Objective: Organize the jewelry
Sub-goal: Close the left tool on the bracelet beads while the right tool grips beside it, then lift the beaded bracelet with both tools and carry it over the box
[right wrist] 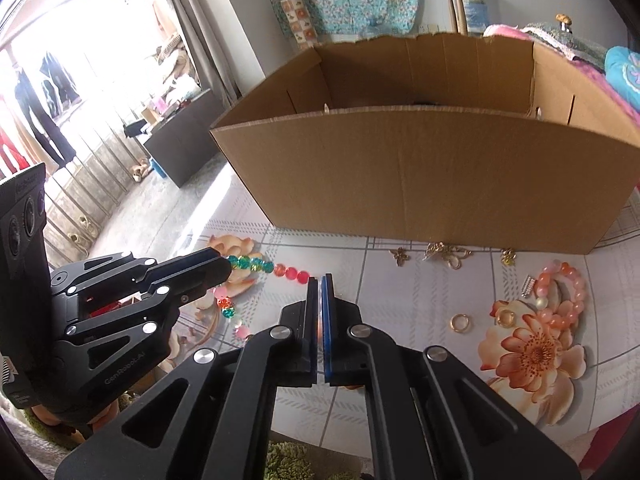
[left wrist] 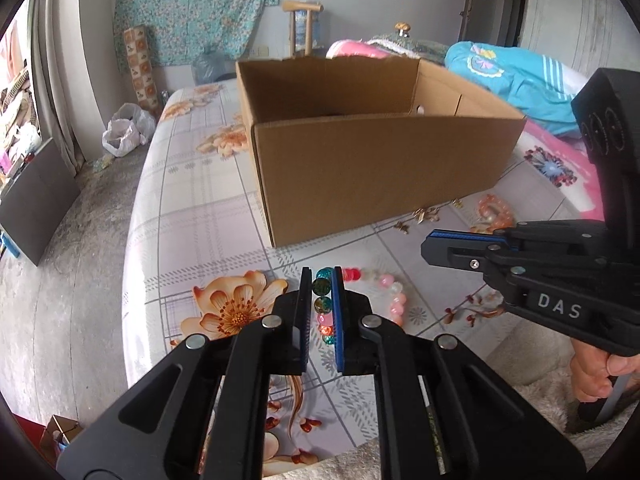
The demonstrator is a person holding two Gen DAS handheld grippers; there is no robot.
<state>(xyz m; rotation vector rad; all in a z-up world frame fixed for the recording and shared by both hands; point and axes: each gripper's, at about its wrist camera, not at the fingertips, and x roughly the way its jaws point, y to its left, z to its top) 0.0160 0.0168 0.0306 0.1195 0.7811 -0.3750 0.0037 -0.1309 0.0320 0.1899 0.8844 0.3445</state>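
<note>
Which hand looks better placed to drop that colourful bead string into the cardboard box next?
Probably the left. The left gripper is shut on the bead string, with the cardboard box just ahead. The right gripper is shut; whether it pinches the string is unclear.

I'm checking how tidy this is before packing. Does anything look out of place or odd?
Yes. Jewelry lies loose on the bedsheet outside the cardboard box: gold pieces at its base, two gold rings, a peach bead bracelet. The multicolored bead strand is stretched between both grippers.
</note>
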